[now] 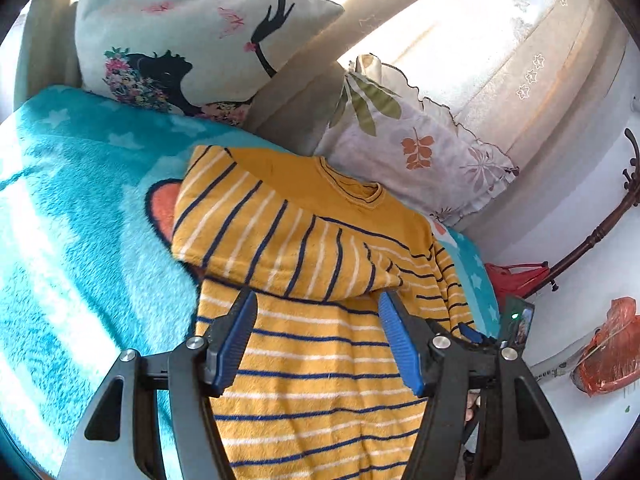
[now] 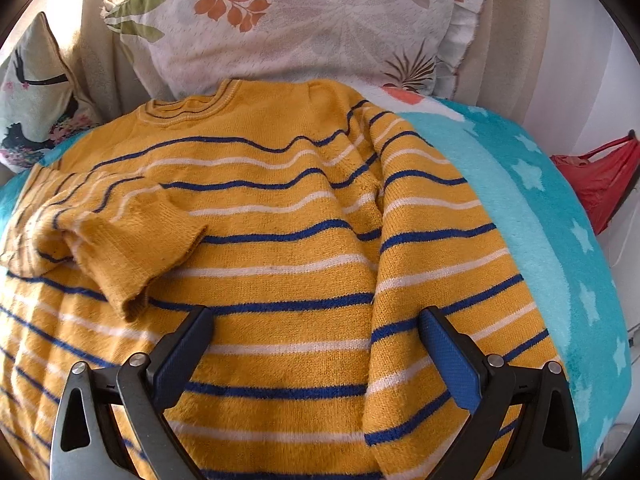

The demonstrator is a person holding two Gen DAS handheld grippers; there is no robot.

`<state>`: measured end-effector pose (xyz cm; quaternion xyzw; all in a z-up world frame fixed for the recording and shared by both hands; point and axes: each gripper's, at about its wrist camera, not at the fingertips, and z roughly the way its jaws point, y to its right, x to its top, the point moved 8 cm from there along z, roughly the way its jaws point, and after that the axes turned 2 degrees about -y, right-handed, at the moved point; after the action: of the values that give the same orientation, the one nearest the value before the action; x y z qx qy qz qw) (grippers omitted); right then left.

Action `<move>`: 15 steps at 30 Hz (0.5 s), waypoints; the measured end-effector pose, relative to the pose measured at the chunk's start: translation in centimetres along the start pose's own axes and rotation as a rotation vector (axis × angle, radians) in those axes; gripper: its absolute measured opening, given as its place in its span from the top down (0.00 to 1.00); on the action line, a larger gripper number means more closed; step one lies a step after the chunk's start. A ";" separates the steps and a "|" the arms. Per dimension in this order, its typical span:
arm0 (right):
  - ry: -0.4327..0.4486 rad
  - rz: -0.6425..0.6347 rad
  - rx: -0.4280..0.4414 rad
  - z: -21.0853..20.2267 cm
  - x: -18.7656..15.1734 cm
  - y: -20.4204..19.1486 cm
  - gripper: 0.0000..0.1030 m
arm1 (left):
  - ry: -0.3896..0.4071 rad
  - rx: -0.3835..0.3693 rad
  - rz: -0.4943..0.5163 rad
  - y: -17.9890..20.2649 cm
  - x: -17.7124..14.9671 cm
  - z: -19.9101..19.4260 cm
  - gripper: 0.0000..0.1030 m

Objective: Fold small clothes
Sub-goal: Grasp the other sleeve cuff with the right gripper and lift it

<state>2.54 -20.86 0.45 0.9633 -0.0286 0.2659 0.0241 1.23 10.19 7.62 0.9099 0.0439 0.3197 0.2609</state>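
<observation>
While the yellow striped sweater (image 2: 280, 216) lies flat on the turquoise star blanket (image 2: 560, 208), collar (image 2: 188, 110) at the far end by the leaf-print pillow (image 2: 304, 20) and hem running toward the cameras, both claws hang over its near half. Its long axis runs near to far, straight along the fingers of each claw.

The right claw (image 2: 316, 336) is spread wide and holds nothing — its blue pads sit apart above the striped body, the right pad (image 2: 452, 360) close to the sleeve (image 2: 452, 264) that lies unfolded along the sweater's right side, next to bare blanket. The left claw (image 1: 318, 320) is likewise wide apart and empty, hovering above the body just near of the other sleeve (image 1: 280, 240), which already lies folded across the chest; in the right view that folded sleeve's cuff (image 2: 132, 280) ends just left of the left pad.

So the fold still owed is, by my reading, the right sleeve, and the right claw is the nearer by far — the sleeve lies just to its right, parallel to the fingers. Whether either claw touches the knit I cannot tell. The butterfly pillow (image 1: 192, 40) stands at the far left, well apart.
</observation>
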 end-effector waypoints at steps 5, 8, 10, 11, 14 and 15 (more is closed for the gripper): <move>0.078 0.026 0.227 -4.0 2.3 -2.1 0.10 | 0.030 -0.001 -0.030 -1.3 -2.2 -1.1 0.33; 0.019 0.011 0.322 -2.1 2.7 -4.5 0.13 | -0.001 -0.012 -0.058 -2.2 -3.0 -0.5 0.33; -0.044 -0.013 0.314 0.5 2.5 -5.6 0.34 | 0.000 -0.009 -0.063 -2.5 -3.3 -0.5 0.33; -0.081 -0.005 0.332 1.7 2.3 -6.1 0.44 | 0.004 -0.003 -0.066 -2.7 -3.4 -0.7 0.33; -0.080 0.003 0.405 1.7 2.9 -6.9 0.78 | 0.022 0.029 -0.083 -4.1 -3.2 -1.4 0.33; -0.075 -0.001 0.435 1.2 3.3 -7.0 0.88 | 0.028 0.037 -0.094 -4.7 -3.1 -1.6 0.33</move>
<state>6.49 -14.11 0.91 0.9550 0.0293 0.2300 -0.1853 -1.77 14.17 4.59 0.9068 0.0961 0.3191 0.2581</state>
